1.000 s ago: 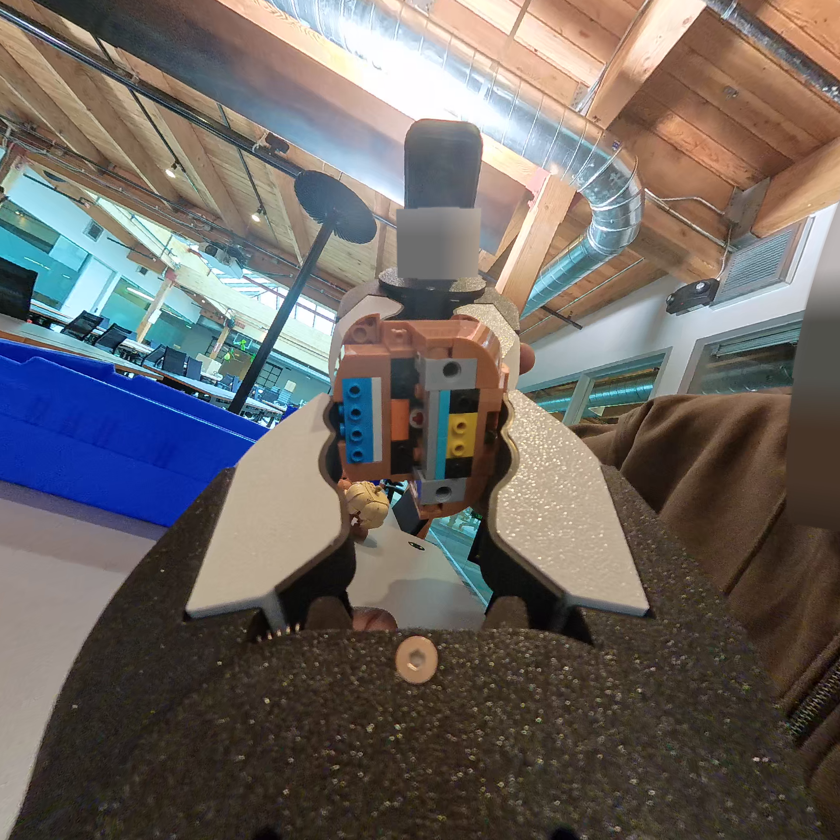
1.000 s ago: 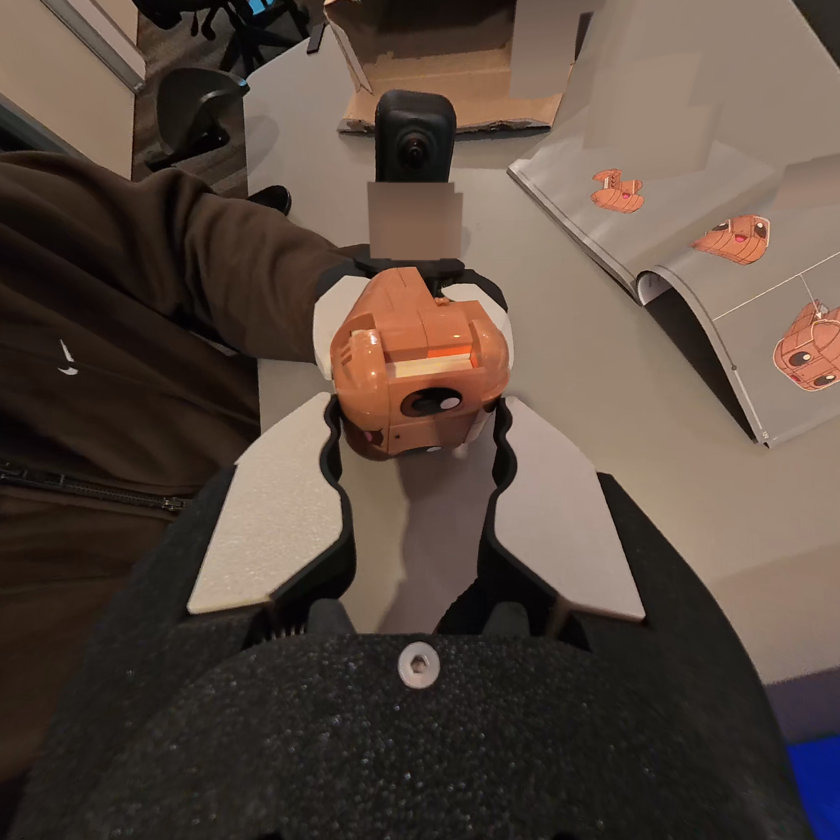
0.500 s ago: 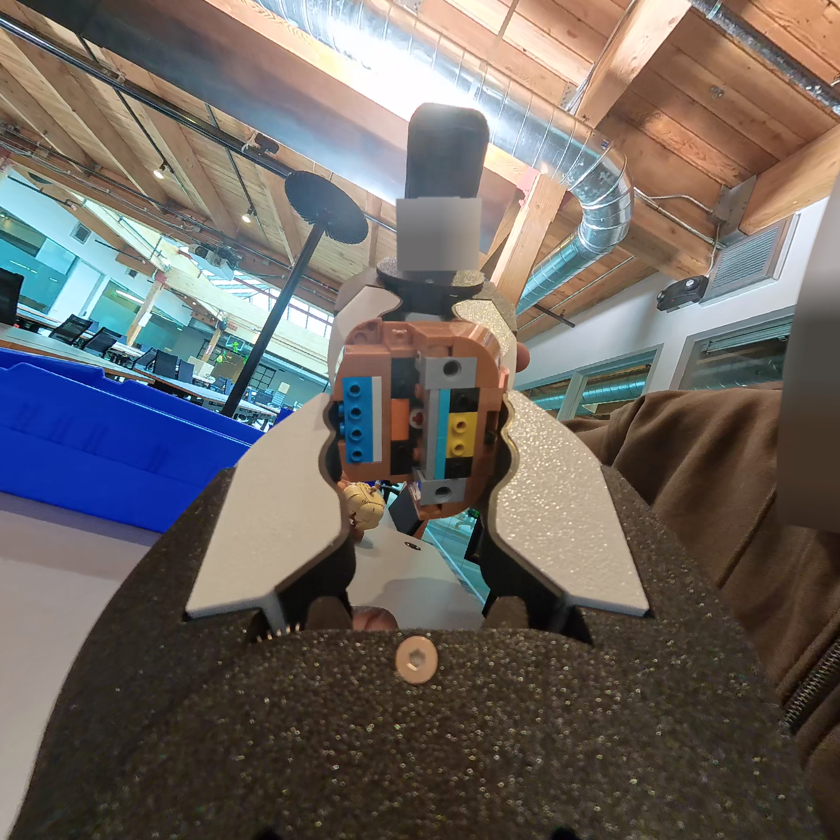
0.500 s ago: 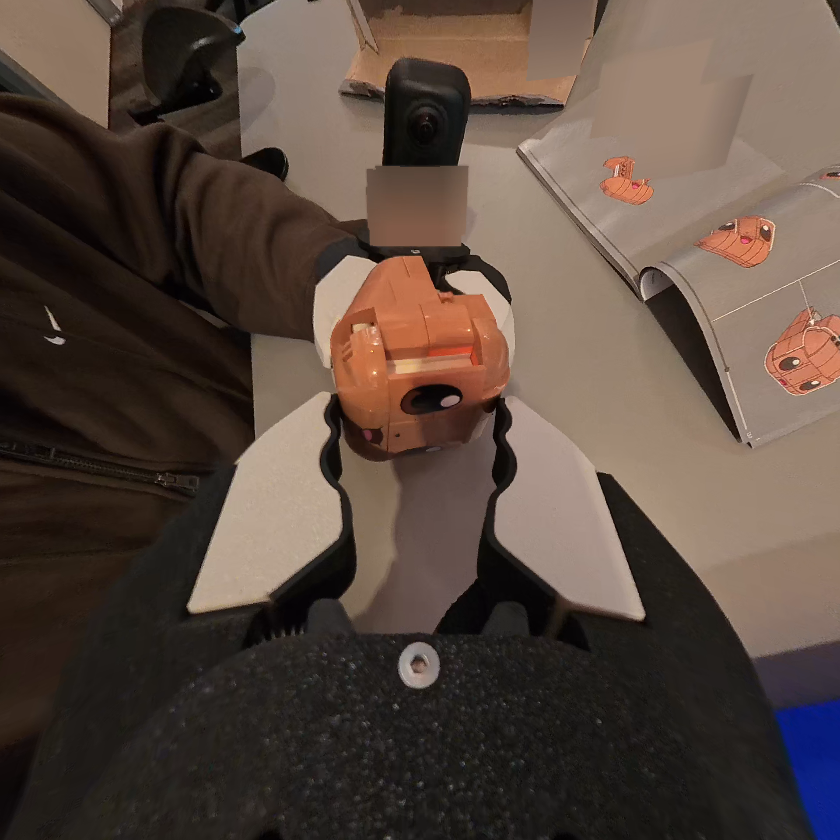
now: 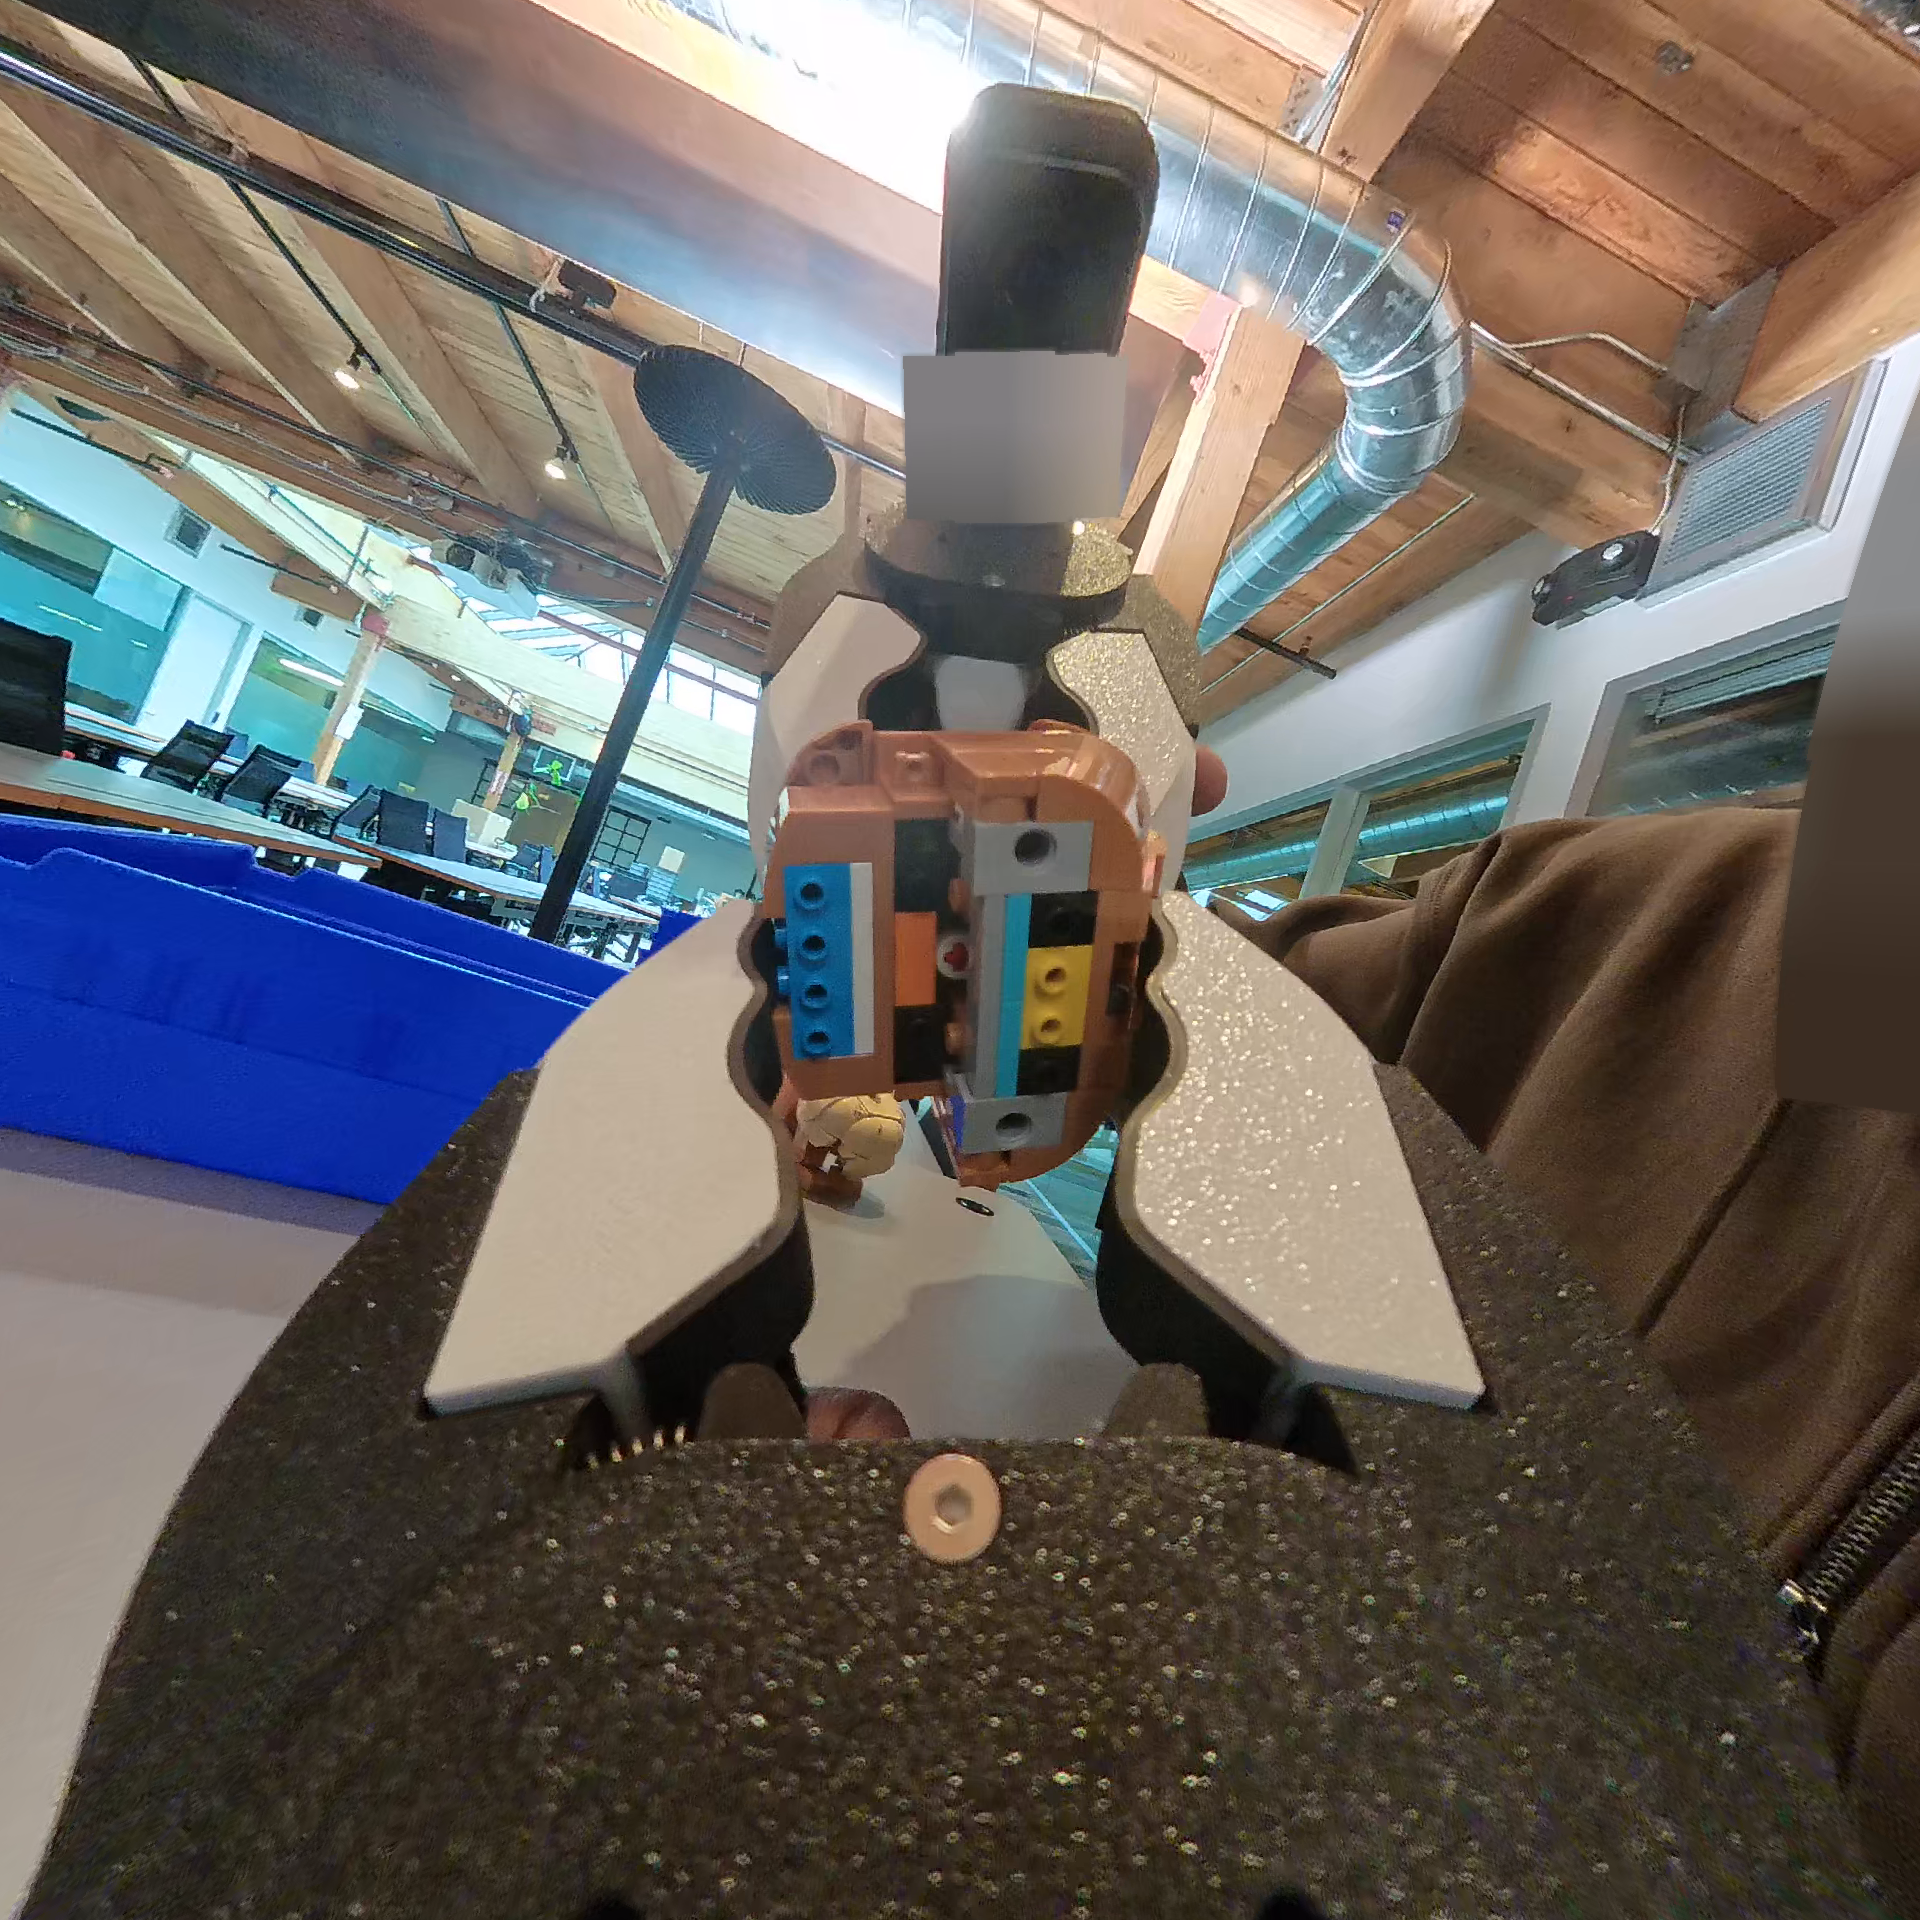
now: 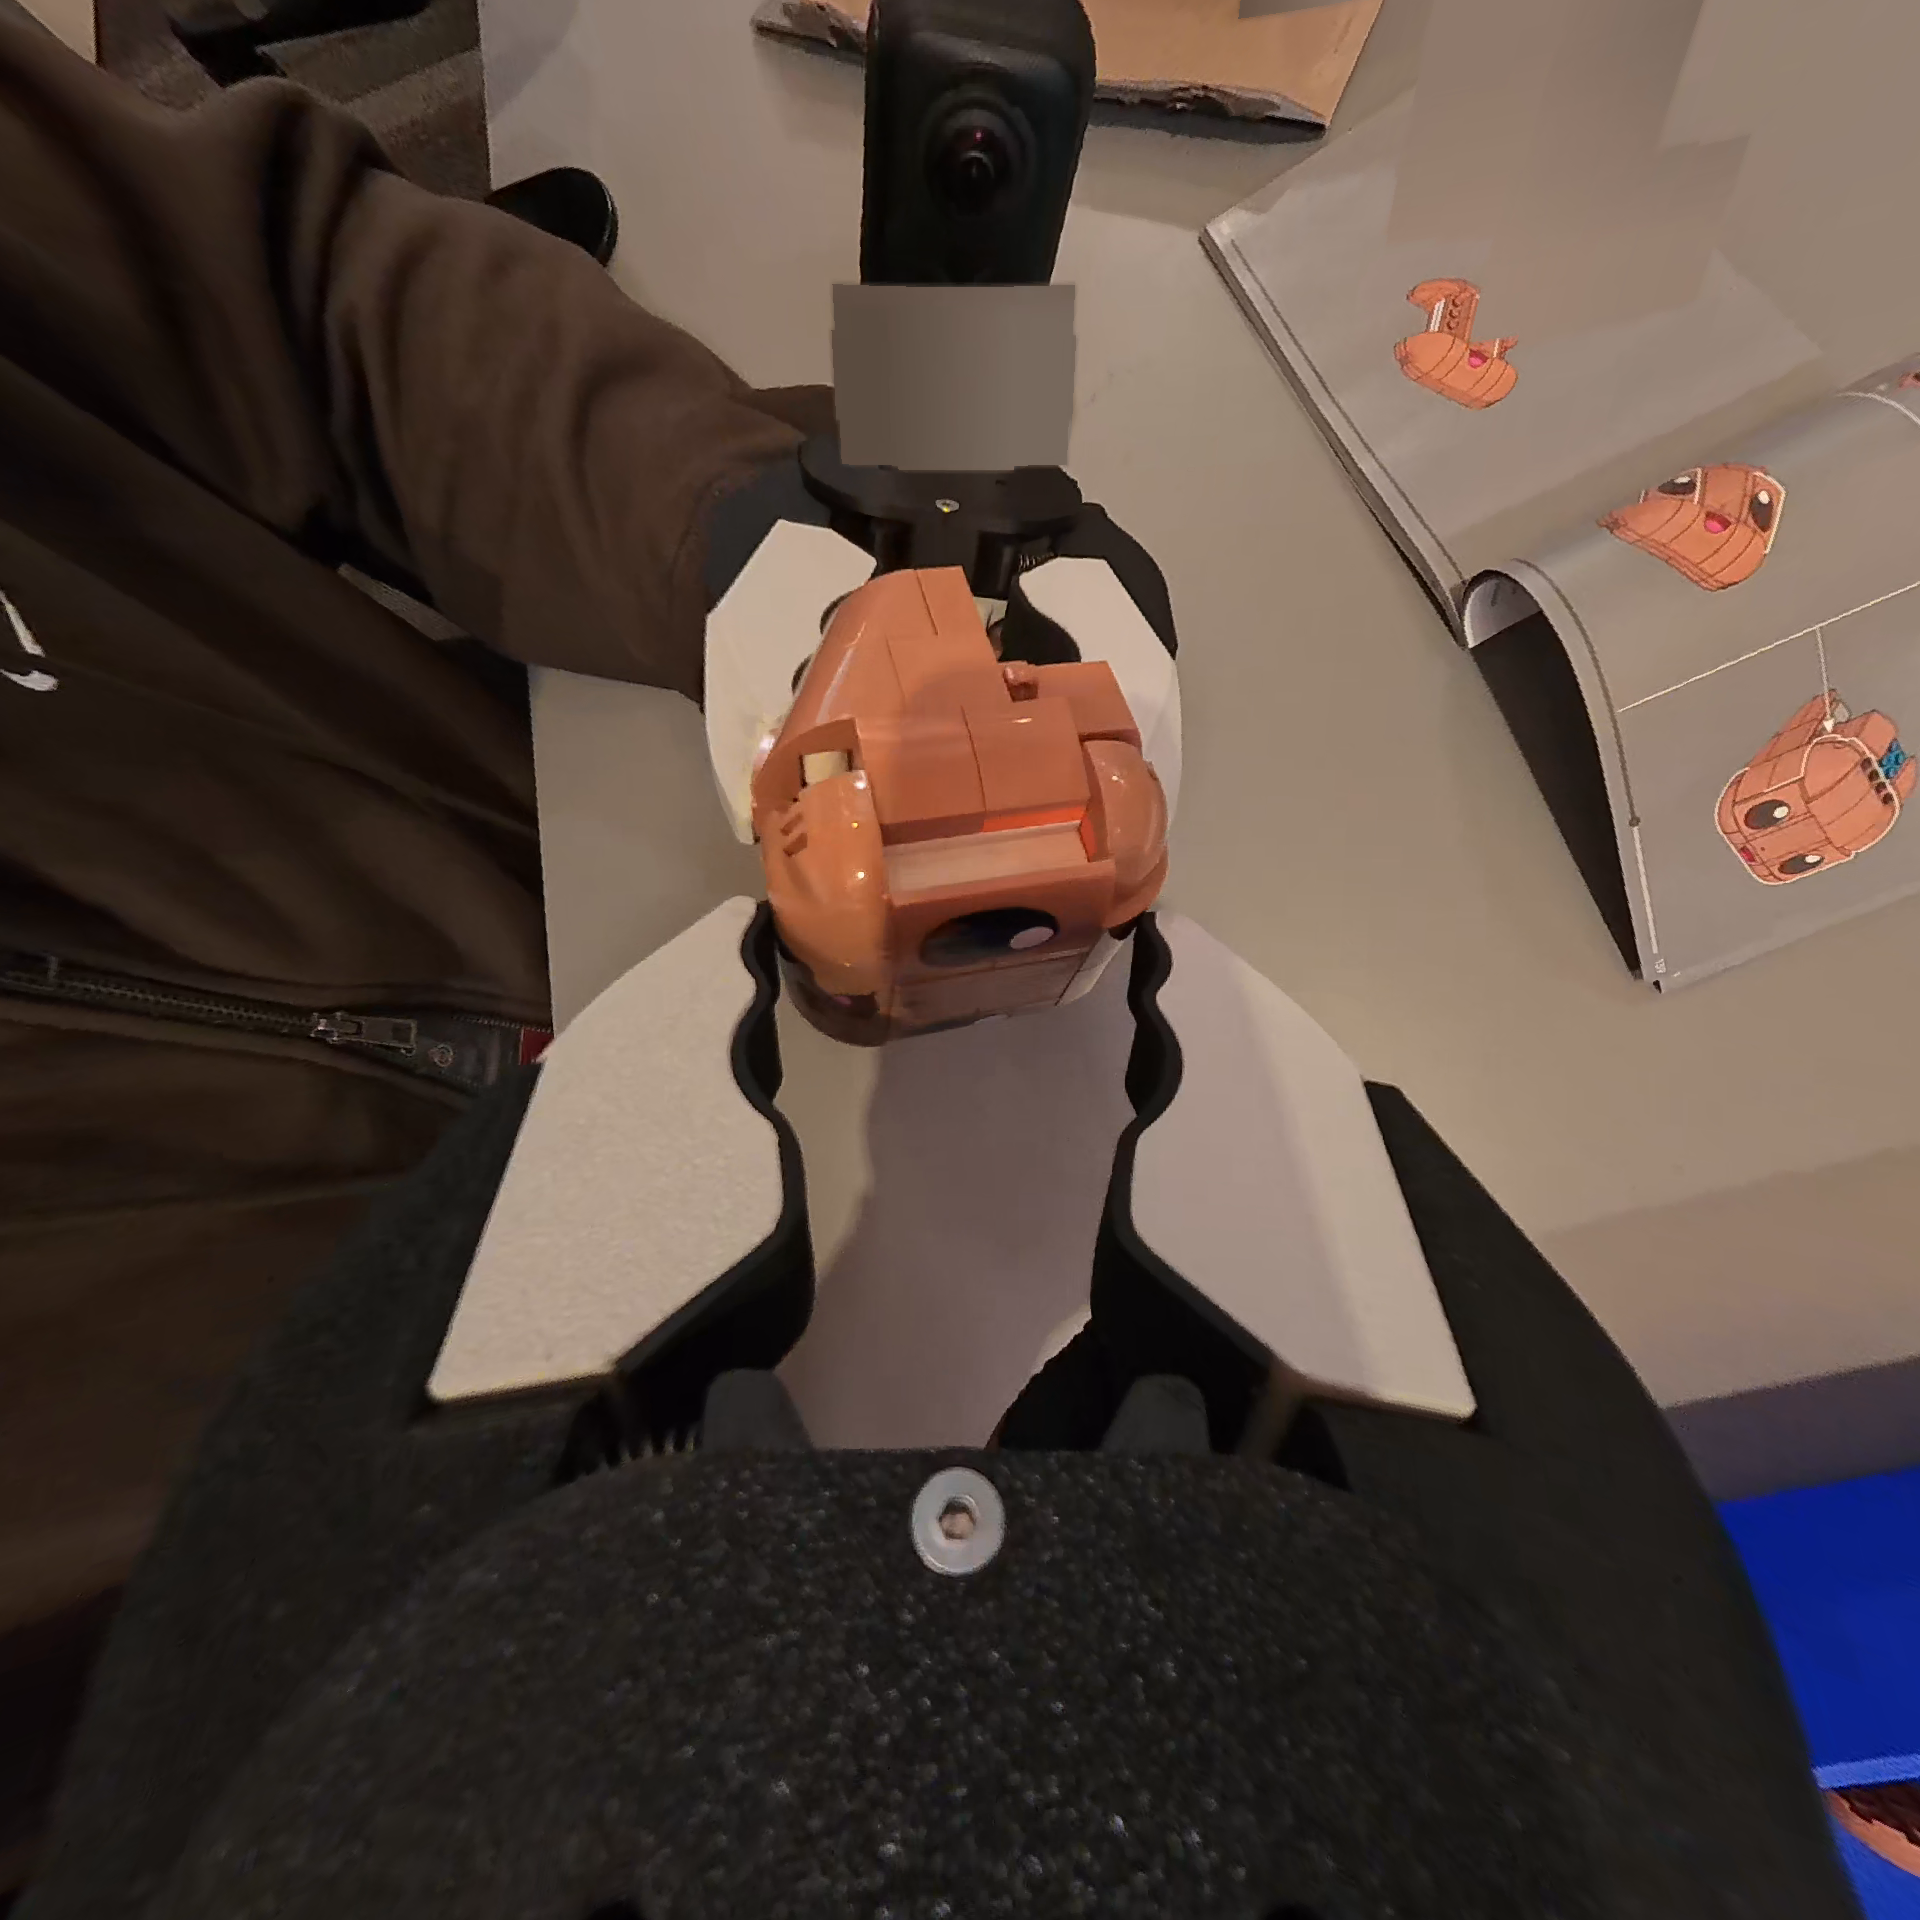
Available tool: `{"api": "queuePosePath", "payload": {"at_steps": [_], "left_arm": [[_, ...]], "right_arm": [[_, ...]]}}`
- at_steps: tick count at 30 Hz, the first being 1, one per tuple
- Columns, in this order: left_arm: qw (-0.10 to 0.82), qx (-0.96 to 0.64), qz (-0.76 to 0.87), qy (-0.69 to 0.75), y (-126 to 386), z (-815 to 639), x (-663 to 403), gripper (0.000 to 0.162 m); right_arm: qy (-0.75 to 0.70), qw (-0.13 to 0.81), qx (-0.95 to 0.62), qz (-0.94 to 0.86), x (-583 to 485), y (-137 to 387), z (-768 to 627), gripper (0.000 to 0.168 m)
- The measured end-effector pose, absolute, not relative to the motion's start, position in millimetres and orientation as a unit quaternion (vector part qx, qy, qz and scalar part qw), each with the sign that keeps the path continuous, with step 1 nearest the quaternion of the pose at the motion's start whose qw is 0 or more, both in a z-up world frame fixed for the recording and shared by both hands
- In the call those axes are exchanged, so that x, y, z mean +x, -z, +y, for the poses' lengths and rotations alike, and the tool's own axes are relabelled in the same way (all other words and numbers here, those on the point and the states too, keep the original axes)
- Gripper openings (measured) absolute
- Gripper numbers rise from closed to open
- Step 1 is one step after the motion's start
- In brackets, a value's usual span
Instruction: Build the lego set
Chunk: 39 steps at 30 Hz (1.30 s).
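Note:
A brown lego head model (image 5: 935, 935) hangs in the air between my two grippers, which face each other. In the left wrist view I see its open side with blue, yellow, grey and black bricks. My left gripper (image 5: 951, 997) is shut on it from both sides. The right wrist view shows the model's rounded brown shell (image 6: 956, 790) with one black eye. My right gripper (image 6: 951, 935) is shut on its near end. The left gripper (image 6: 940, 582) shows behind the model, and the right gripper (image 5: 977, 675) shows above it in the left wrist view.
An open instruction booklet (image 6: 1662, 623) lies on the grey table (image 6: 1299, 935) at the right. A cardboard box (image 6: 1195, 62) is at the far edge. A blue bin (image 5: 208, 987) stands at the left, and a small tan lego figure (image 5: 847, 1143) sits below the model. A brown sleeve (image 6: 416, 416) is at the left.
Both grippers keep their hold on the model. The pair has shifted slightly; the right wrist view now looks more steeply down, and the cardboard box has slid toward the top edge.

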<state>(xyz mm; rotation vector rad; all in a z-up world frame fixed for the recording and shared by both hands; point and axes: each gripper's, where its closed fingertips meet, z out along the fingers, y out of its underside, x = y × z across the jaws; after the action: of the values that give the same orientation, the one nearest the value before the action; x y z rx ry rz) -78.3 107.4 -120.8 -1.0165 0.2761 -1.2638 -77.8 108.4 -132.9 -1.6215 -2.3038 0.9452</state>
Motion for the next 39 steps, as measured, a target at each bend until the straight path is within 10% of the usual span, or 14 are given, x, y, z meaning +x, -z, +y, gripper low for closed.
{"api": "queuePosePath", "payload": {"at_steps": [28, 39], "left_arm": [[0.639, -0.366, 0.050, 0.674, 112.0, 103.3, -95.3, 0.067], [0.582, -0.268, -0.002, 0.767, 105.4, 98.0, -123.3, 0.067]], "right_arm": [[-0.362, 0.121, -0.567, -0.730, -106.2, 122.9, 101.5, 0.071], [-0.523, 0.276, -0.592, -0.547, -90.7, 109.8, 167.2, 0.059]]}}
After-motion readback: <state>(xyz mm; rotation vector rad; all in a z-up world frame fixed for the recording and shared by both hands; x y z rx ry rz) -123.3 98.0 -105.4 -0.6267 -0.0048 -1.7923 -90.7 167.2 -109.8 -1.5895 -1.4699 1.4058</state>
